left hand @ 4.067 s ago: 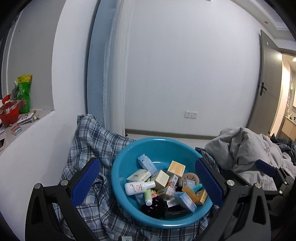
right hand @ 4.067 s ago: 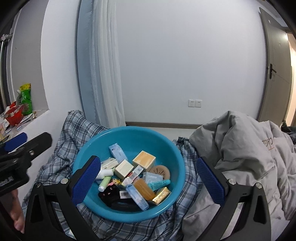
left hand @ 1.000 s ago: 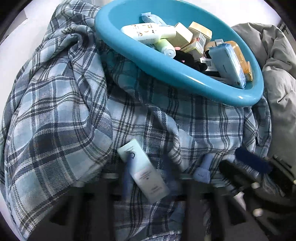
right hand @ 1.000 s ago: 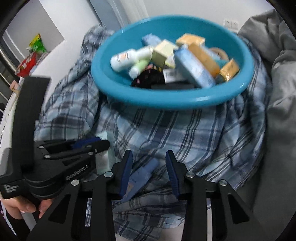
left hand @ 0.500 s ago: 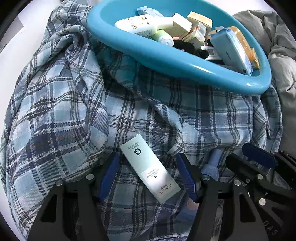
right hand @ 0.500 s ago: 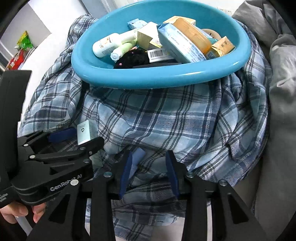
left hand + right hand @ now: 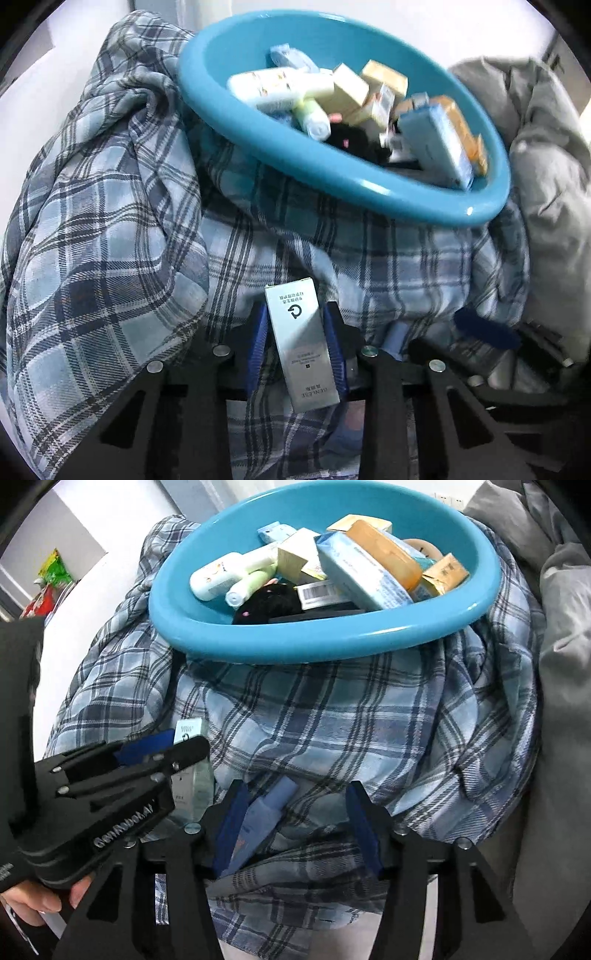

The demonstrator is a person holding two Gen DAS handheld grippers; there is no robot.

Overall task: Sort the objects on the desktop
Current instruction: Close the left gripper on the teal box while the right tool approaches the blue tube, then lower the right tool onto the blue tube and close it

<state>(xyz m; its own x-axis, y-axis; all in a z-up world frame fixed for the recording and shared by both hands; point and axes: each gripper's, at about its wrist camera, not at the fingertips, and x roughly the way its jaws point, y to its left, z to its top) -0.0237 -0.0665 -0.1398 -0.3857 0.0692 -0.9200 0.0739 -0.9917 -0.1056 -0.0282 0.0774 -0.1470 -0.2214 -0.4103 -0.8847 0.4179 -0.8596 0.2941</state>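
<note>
Pale green carton (image 7: 301,343) lying lengthwise between pads of left claw (image 7: 297,347), at 6 o'clock in left wrist view, on plaid cloth (image 7: 110,229); jaws closing, pads drawn in against both long sides, grip looks about made

Blue tube (image 7: 264,818) at 7 o'clock in right wrist view, resting on same cloth against left pad of right claw (image 7: 295,821); jaws opening, right pad well apart from it, so tube reads as let go, not held

Blue basin (image 7: 321,642) at 12 o'clock, perched on cloth, heaped: white bottle (image 7: 229,574), green tube (image 7: 247,585), blue box (image 7: 364,574), orange bar (image 7: 386,552), tan cartons, something black

Grey duvet (image 7: 561,635) at 3 o'clock

Progress judged early: only two items seen outside basin, bulk of heap untouched. Sorting rule and destinations not evident
</note>
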